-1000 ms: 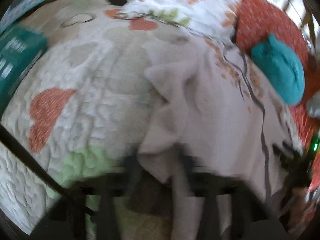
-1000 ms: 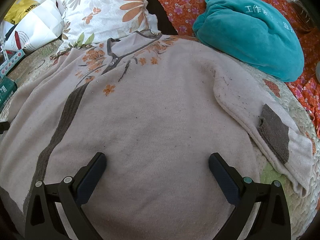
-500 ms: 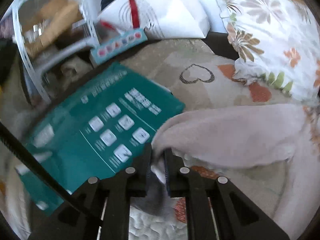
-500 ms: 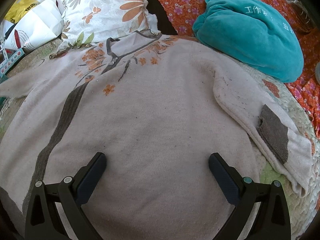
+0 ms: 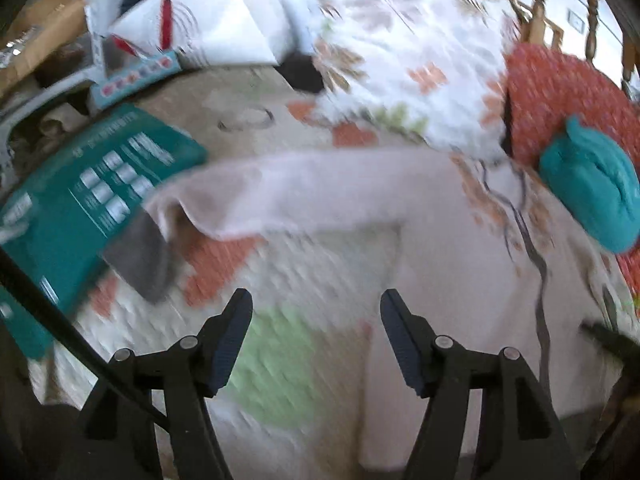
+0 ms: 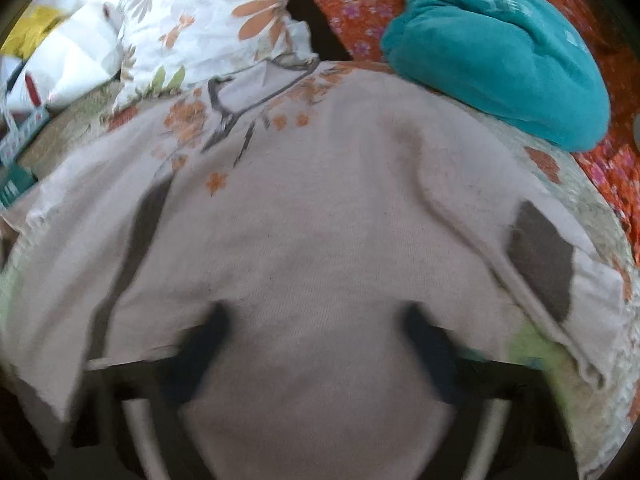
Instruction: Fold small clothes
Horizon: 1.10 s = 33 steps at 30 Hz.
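A pale pink sweater (image 6: 320, 216) with orange flowers and grey trim lies spread flat on a quilted bedspread (image 5: 280, 360). In the left wrist view its left sleeve (image 5: 288, 188) stretches out to the left, its grey cuff (image 5: 138, 256) resting on a teal box (image 5: 80, 196). My left gripper (image 5: 316, 320) is open and empty, above the bedspread beside the sweater's body (image 5: 460, 280). My right gripper (image 6: 316, 332) is open and blurred, low over the sweater's lower middle. The right sleeve (image 6: 536, 264) lies out to the right.
A teal towel bundle (image 6: 500, 56) sits on an orange floral cushion (image 6: 352, 4) at the far right. A floral pillow (image 6: 208, 28) and white bags (image 5: 208, 24) lie behind the collar. A wooden headboard (image 5: 540, 8) stands at the back.
My left gripper has let go of the left sleeve cuff, opened, and drawn back to the right. The sleeve now lies stretched out. The right gripper has begun moving, blurring its view.
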{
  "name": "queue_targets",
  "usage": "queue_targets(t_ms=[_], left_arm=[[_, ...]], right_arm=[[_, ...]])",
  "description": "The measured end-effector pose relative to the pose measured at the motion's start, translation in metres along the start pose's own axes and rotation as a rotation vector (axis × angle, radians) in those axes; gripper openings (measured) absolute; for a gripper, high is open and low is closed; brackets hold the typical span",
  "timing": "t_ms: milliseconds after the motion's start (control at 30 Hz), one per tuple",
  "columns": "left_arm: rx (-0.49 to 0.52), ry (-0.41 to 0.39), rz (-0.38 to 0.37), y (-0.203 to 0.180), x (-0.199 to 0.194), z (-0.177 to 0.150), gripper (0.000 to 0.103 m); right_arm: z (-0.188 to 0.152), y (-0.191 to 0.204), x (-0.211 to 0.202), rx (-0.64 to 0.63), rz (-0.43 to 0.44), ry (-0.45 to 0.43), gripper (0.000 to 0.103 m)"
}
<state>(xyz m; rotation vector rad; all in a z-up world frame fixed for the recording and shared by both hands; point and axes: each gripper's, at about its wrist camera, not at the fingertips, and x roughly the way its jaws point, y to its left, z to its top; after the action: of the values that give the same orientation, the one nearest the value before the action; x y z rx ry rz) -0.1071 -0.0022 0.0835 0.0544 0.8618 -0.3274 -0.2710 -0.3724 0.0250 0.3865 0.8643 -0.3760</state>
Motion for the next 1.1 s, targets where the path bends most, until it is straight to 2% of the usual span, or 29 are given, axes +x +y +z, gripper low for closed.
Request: queue_targets(t_ms=[33,67,133,200,233,267,333,400,500,600,633,667,700,800,867,933,967,1033,1067,1100], left_arm=[[-0.002,0.016,-0.01,-0.002,0.002,-0.005,0.065],[-0.007,0.034,-0.021,-0.002,0.006,-0.012,0.065],[-0.007,0.051,-0.033,-0.003,0.01,-0.026,0.065],[-0.009,0.066,-0.058,-0.005,0.016,-0.039,0.065],[-0.011,0.07,-0.067,-0.007,0.018,-0.044,0.065],[-0.011,0.073,-0.08,-0.009,0.02,-0.047,0.065],[-0.02,0.071,-0.101,-0.015,0.02,-0.05,0.065],[-0.021,0.063,-0.122,-0.019,0.018,-0.051,0.065],[0.001,0.048,-0.115,-0.023,0.01,-0.057,0.065],[0.036,0.042,-0.11,-0.028,0.003,-0.061,0.066],[0.049,0.042,-0.103,-0.03,0.003,-0.061,0.066],[0.065,0.041,-0.094,-0.032,0.002,-0.062,0.066],[0.071,0.041,-0.094,-0.033,0.001,-0.062,0.066],[0.064,0.035,-0.104,-0.033,-0.001,-0.062,0.066],[0.045,0.039,-0.113,-0.029,0.001,-0.061,0.066],[0.013,0.044,-0.132,-0.023,0.003,-0.061,0.067],[-0.005,0.048,-0.141,-0.019,0.005,-0.062,0.068],[-0.043,0.062,-0.163,-0.014,0.009,-0.064,0.069],[-0.06,0.079,-0.178,-0.011,0.013,-0.065,0.069],[-0.072,0.094,-0.192,-0.01,0.017,-0.067,0.069]], right_arm=[[0.003,-0.018,-0.021,0.056,0.033,-0.037,0.057],[0.003,-0.027,-0.031,0.077,0.028,-0.054,0.059],[0.005,-0.063,-0.057,0.125,-0.041,-0.087,0.062],[0.005,-0.088,-0.065,0.107,-0.14,-0.071,0.064],[0.005,-0.099,-0.063,0.086,-0.187,-0.042,0.064],[0.006,-0.104,-0.059,0.078,-0.199,-0.02,0.064],[0.009,-0.11,-0.047,0.063,-0.183,0.0,0.065],[0.013,-0.111,-0.035,0.073,-0.166,-0.017,0.067],[0.02,-0.116,-0.015,0.124,-0.186,-0.066,0.067],[0.024,-0.123,0.002,0.174,-0.174,-0.062,0.067],[0.024,-0.125,0.008,0.18,-0.175,-0.042,0.053],[0.023,-0.127,0.013,0.182,-0.181,-0.017,0.015],[0.022,-0.131,0.013,0.187,-0.191,-0.011,0.008],[0.019,-0.155,-0.021,0.293,-0.214,-0.082,0.008],[0.017,-0.173,-0.047,0.34,-0.289,-0.119,0.008],[0.009,-0.195,-0.077,0.364,-0.467,-0.142,0.008],[0.002,-0.207,-0.09,0.365,-0.61,-0.138,0.008],[-0.008,-0.226,-0.102,0.389,-0.768,-0.103,0.012],[-0.014,-0.234,-0.108,0.412,-0.773,-0.086,0.013],[-0.02,-0.239,-0.117,0.451,-0.714,-0.086,0.013]])
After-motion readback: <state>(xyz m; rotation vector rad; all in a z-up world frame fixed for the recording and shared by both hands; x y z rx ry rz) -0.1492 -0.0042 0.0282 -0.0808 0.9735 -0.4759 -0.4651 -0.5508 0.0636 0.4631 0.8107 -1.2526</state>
